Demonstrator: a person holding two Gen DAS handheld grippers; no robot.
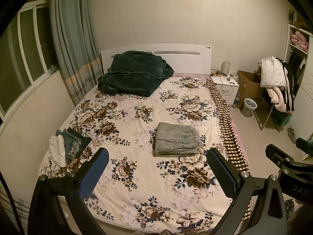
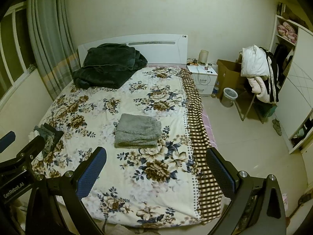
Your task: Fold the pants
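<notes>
Two grippers, both held above the foot of the bed (image 1: 137, 105), both spread wide with nothing between the fingers. Left gripper (image 1: 157, 173) is over the floral bedspread (image 1: 125, 176); right gripper (image 2: 156, 171) is closer to the bed's right edge, with its right finger over the checkered border (image 2: 195, 121).

Gray fleece pants (image 1: 177, 142) lie folded into a compact rectangular stack, mid-bed, slightly right of centre, well ahead of both grippers and not touching either. Long axis runs across the bed, left-right. Layered edges show on the side facing the cameras. Can't tell where the waistband or the cuffs are.

Other items:
- small pile of folded clothes (image 1: 67, 146) at the bed's left edge, white piece beside blue and dark pieces
- dark green blanket (image 1: 135, 72) bunched against the headboard (image 1: 187, 58)
- nightstand (image 1: 228, 88) right of the bed, then a cardboard box (image 1: 249, 84) and waste bin (image 1: 248, 106)
- chair (image 1: 273, 90) draped with clothing
- curtain (image 1: 72, 45) and window (image 1: 25, 45) on the left
</notes>
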